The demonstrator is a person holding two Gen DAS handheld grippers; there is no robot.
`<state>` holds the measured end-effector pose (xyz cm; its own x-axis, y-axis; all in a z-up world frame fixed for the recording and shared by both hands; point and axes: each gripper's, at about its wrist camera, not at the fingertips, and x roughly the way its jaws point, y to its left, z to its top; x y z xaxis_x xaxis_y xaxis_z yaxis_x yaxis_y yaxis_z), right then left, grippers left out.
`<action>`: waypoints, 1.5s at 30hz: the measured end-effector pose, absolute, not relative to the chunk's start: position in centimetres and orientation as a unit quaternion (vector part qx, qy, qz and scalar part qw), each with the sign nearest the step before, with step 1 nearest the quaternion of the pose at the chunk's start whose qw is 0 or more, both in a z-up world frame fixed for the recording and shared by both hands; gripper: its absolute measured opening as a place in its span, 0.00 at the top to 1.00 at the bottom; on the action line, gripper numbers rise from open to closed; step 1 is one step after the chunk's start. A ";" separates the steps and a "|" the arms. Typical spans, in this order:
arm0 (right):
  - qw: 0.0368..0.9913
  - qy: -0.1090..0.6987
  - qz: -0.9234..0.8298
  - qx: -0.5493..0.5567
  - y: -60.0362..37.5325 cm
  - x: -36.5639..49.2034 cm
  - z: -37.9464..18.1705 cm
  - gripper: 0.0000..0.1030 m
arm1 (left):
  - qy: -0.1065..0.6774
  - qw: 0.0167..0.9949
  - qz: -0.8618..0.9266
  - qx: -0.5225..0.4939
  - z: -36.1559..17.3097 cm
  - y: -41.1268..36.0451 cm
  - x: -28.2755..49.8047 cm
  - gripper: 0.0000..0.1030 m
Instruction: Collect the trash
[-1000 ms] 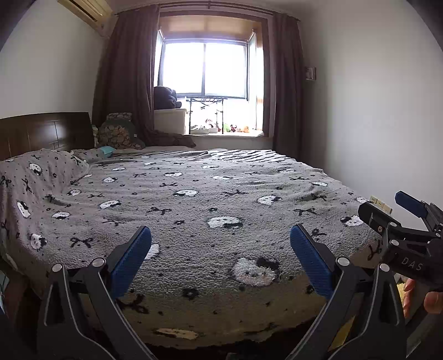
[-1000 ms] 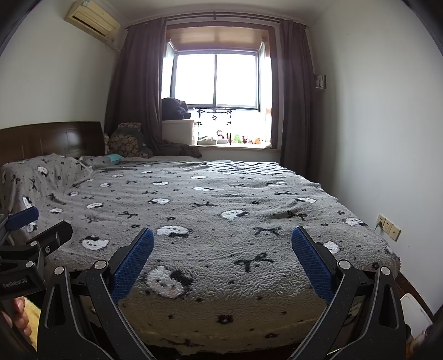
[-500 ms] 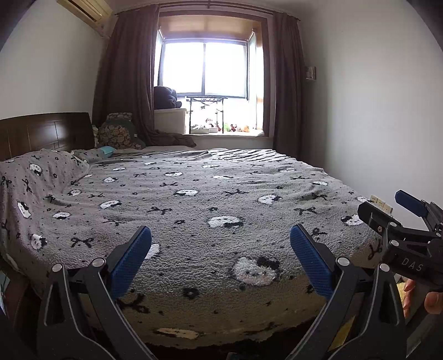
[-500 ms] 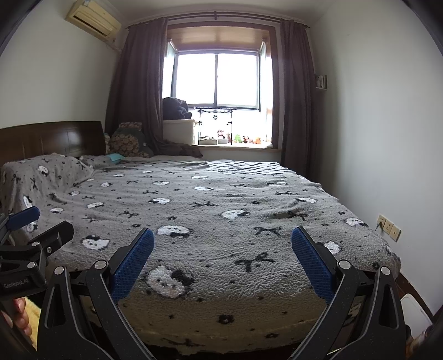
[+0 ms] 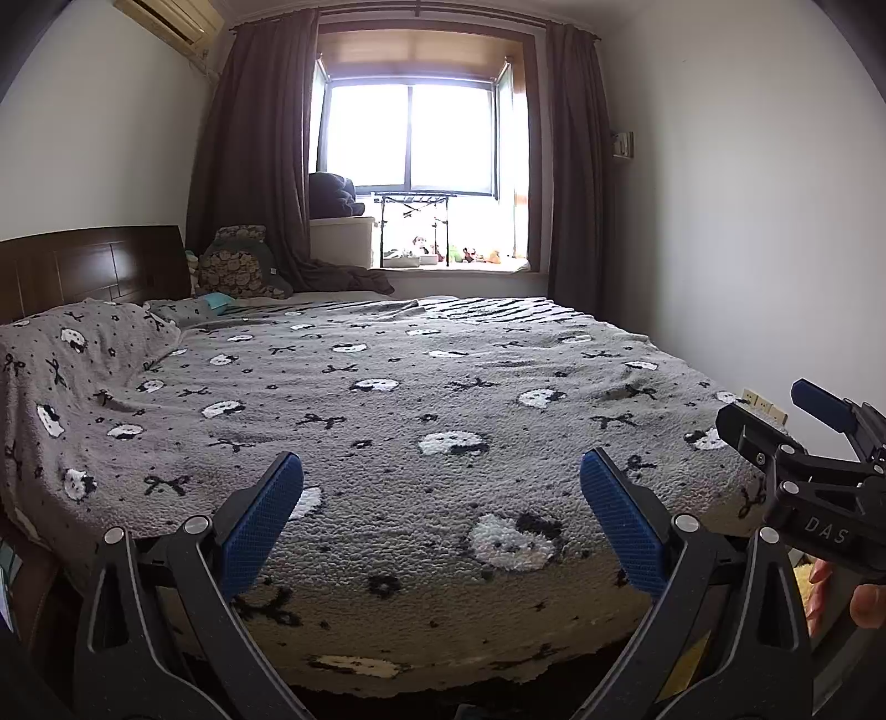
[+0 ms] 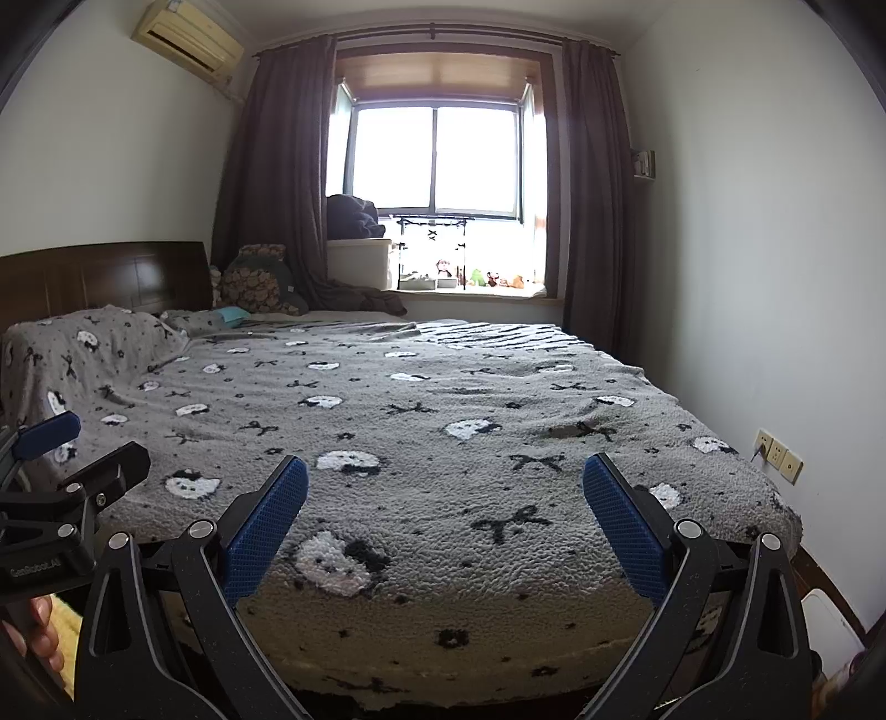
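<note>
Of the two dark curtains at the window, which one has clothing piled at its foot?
The curtain on the headboard side: a dark heap of clothing lies at its base. The other curtain hangs clear to the floor.

The bed [image 5: 443, 399] fills the middle of the room, its foot nearest the cameras. The headboard [image 5: 94, 266] stands at its left, with a covered pillow [image 5: 72, 343] in front of it. Behind the bed is the window [image 5: 412, 138], flanked by curtains [image 5: 255, 166], with small toys [image 5: 459, 255] on the sill. A cushion [image 5: 238, 268] sits in the far left corner, a storage box [image 5: 343, 241] just to its right. The air conditioner [image 6: 191, 36] hangs on the left wall; the wall sockets [image 6: 778, 455] are on the right wall beside the bed's foot.
</note>
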<state>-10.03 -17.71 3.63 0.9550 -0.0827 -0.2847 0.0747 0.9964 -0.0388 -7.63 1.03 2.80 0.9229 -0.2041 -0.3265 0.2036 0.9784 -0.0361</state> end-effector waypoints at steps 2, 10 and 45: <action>0.989 0.145 -0.040 -0.014 -17.7 -10.0 3.6 0.03 | 0.167 0.981 -0.104 -0.001 2.8 1.1 -7.7 0.08; 0.989 0.145 -0.040 -0.014 -17.6 -10.0 3.6 0.03 | 0.167 0.980 -0.104 0.000 2.8 1.1 -7.7 0.08; 0.988 0.149 -0.035 -0.016 -17.8 -9.7 3.2 0.03 | 0.161 0.984 -0.071 0.007 2.9 2.8 -7.4 0.08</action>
<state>-9.72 -17.84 3.25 0.9531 -0.0743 -0.2935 0.0645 0.9970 -0.0428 -7.39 2.77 2.86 0.9380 -0.1372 -0.3185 0.1417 0.9899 -0.0093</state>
